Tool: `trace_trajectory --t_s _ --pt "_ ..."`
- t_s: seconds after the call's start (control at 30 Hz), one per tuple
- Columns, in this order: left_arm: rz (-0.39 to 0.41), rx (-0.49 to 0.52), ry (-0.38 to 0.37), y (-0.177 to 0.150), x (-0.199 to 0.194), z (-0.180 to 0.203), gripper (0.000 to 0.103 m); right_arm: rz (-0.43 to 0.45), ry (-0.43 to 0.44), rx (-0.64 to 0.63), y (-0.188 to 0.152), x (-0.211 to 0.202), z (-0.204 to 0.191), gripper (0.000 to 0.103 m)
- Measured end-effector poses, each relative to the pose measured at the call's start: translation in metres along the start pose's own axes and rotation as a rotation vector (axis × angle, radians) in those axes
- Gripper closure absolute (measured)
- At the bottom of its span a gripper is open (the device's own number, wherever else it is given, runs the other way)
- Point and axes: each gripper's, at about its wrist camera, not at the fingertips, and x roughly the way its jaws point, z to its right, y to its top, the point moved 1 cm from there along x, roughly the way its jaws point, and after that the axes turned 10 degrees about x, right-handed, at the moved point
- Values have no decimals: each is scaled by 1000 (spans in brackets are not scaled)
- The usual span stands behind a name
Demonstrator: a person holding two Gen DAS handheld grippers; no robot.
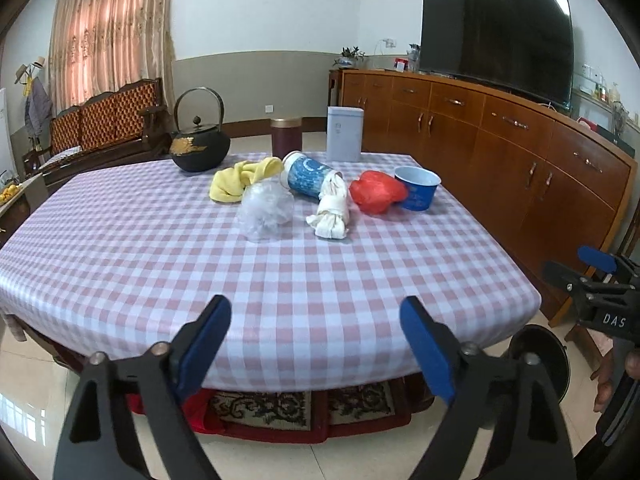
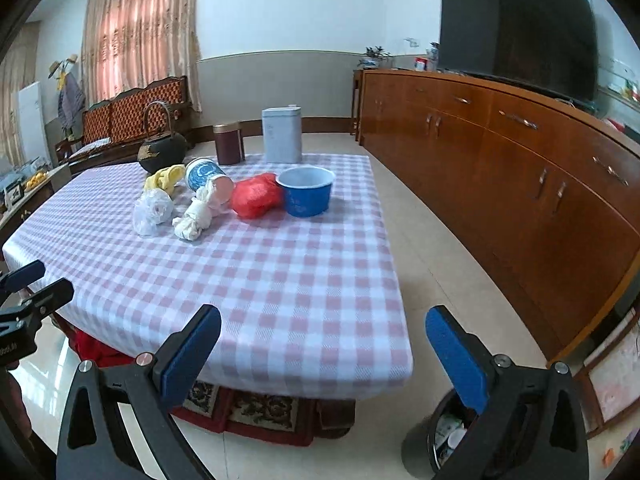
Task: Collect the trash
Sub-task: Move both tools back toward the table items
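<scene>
Both wrist views angled down, sharing the checked table.

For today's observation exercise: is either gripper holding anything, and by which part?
Nothing is held. The left gripper and right gripper are both open and empty.

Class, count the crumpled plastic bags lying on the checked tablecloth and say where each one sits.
2. The clear plastic bag lies in front of the yellow cloth; the red plastic bag rests against the blue bowl. Others may be hidden behind these items.
</scene>
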Motion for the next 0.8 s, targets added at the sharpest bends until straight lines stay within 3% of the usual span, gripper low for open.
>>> trace_trajectory --t_s 0.33,0.8 --pt "-13 -28 35 17 31 -26 18 18 31 -46 25 31 -21 1" --pt "-50 -55 66 19 70 -64 18 -54 101 -83 50 104 -70 23"
